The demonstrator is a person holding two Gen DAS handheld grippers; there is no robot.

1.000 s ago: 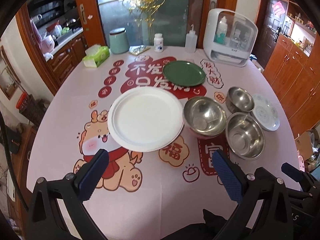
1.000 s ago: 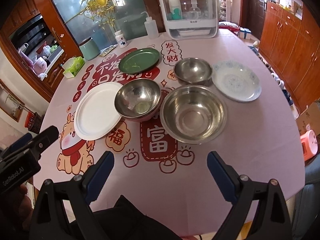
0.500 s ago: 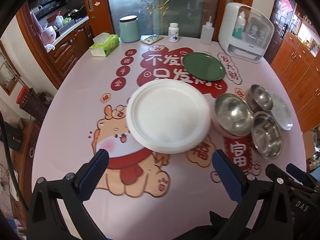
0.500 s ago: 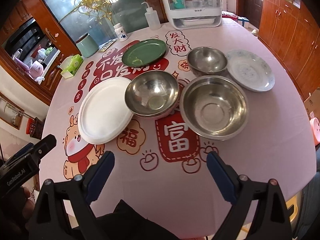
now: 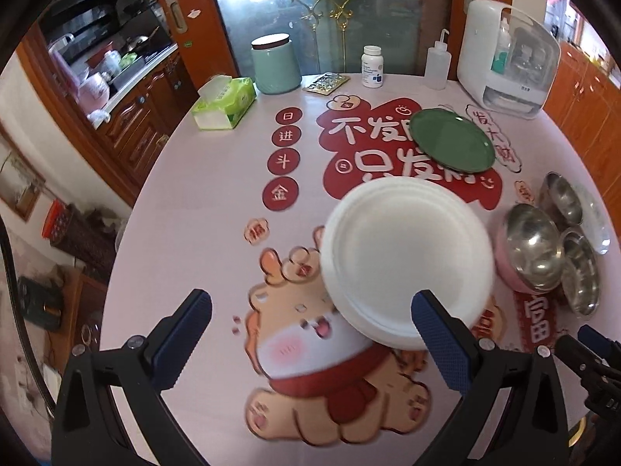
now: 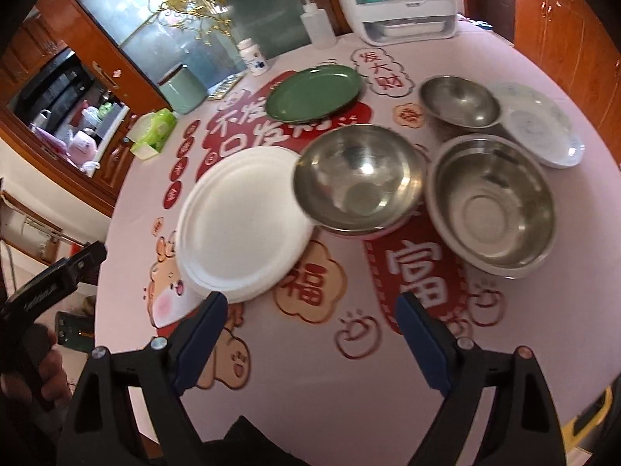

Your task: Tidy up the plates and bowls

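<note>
Both grippers are angling steeply downward. The left gripper (image 5: 310,314) is gaping wide and empty; the right gripper (image 6: 310,312), empty too, has just been narrowing slightly.

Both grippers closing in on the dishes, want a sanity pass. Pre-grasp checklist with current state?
1. Left gripper open, nothing between its fingers: ok.
2. Right gripper open wide though its fingers have just been closing a little, nothing between them: ok.
3. White plate near edge free to grab: ok; its far side meets the pink-bottomed steel bowl, whether touching cannot tell.
4. Large steel bowl empty, upright: ok.
5. Small steel bowl clear of the patterned plate: not ok, it overlaps the plate's rim.
6. Green plate standing alone, unobstructed: ok.
</note>
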